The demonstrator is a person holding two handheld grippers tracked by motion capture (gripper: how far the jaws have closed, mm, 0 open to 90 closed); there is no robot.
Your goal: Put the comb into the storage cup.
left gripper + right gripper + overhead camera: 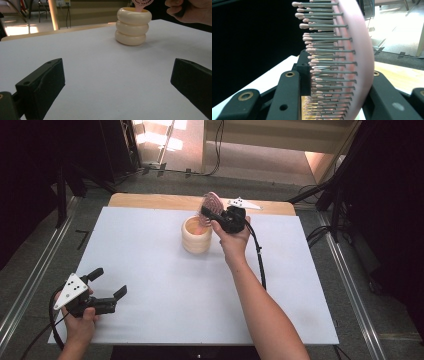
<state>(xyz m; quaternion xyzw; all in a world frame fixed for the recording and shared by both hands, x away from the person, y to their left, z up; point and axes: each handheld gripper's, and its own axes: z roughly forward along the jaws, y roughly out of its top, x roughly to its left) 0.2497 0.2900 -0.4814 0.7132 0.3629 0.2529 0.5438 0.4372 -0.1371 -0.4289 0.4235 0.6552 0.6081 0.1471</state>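
The right gripper [207, 215] is clamped on a pink hairbrush [212, 202], its two black jaws pressed against the brush head from either side; in the right gripper view the brush [352, 62] stands on edge between the jaws, its pink-tipped bristles [322, 62] pointing to the left of that picture. The handle end of the brush dips into a cream ribbed holder [196, 236] just below and in front of this gripper, on the white table [165, 290]. The left gripper [107, 285] rests near the table's near left corner, well apart from the holder [133, 26], its jaws spread wide with nothing between them.
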